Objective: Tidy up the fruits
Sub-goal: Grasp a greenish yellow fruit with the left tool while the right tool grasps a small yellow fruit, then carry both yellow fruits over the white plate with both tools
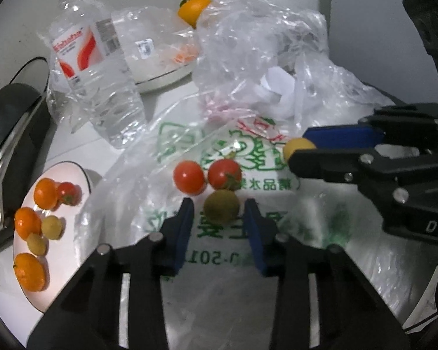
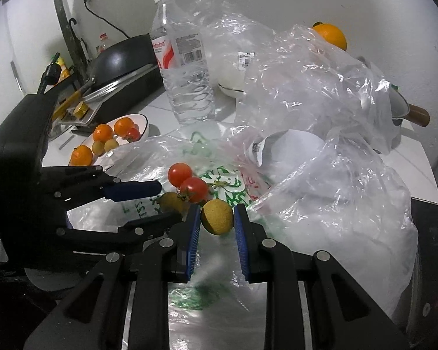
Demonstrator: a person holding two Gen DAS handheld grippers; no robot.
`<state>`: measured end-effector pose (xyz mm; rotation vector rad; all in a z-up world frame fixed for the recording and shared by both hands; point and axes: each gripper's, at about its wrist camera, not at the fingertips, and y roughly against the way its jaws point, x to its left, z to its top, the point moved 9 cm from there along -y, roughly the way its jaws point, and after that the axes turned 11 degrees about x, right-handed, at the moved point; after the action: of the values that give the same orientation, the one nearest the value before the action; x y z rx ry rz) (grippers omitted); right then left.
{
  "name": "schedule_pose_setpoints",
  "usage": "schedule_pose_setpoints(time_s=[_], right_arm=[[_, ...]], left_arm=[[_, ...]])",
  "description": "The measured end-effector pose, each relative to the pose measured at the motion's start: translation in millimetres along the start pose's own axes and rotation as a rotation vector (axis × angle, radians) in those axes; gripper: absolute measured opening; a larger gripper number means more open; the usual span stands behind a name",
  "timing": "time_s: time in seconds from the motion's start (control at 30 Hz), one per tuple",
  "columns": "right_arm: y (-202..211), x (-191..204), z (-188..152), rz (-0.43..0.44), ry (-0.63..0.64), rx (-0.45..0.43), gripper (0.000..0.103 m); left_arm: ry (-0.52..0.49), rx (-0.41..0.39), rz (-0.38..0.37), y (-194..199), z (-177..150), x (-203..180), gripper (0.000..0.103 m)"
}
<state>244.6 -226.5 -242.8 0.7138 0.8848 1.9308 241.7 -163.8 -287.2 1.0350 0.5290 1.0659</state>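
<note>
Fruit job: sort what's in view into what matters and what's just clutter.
Belongs: plate of fruit, two tomatoes, brown fruit between the left tool, yellow fruit in the right tool.
Clutter: water bottle, loose bags, pan.

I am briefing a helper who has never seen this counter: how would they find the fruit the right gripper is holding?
Start at the flat plastic bag with green print in front of the water bottle. Two red cherry tomatoes lie on it; just right of them, the right gripper clamps a small round fruit. It is dull yellow and rough-skinned, and its lookalike sits left, between the left gripper's fingers.
</note>
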Motion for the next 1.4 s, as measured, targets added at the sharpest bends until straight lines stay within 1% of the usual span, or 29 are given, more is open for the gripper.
schedule_pose_setpoints(time_s=[0.1,0.13,0.43,0.87,1.1,1.4], right_arm=[[-0.6,-0.6,-0.1,-0.002,-0.002,0.000,0.025],[-0.9,-0.7,0.1,-0.003,-0.004,0.000,0.025],[-0.4,4.8,1.4,-0.018,0.000,0.001,0.025],[17.4,26.8,0.3,-0.031,0.019,-0.026,0.025],[27.0,42.6,2.3,-0.042,0.034,-0.042,0.025],[35.5,71.2,6.9,-0.047,0.067,-0.059,0.025]], left_arm=[[-0.012,0.008,-0.005,-4.2,-1.6,-2.7,0.031],[-0.015,0.009,-0.006,-5.0,-2.0,-2.8,0.027],[-0.042,-0.008,-0.022,1.6,-5.4,-12.0,0.027],[-0.056,-0.079,-0.013,49.4,-15.1,-12.6,0.027],[-0.055,-0.117,-0.002,72.4,-21.4,-6.9,0.027],[-0.031,-0.156,0.018,97.6,-35.5,14.7,0.027]])
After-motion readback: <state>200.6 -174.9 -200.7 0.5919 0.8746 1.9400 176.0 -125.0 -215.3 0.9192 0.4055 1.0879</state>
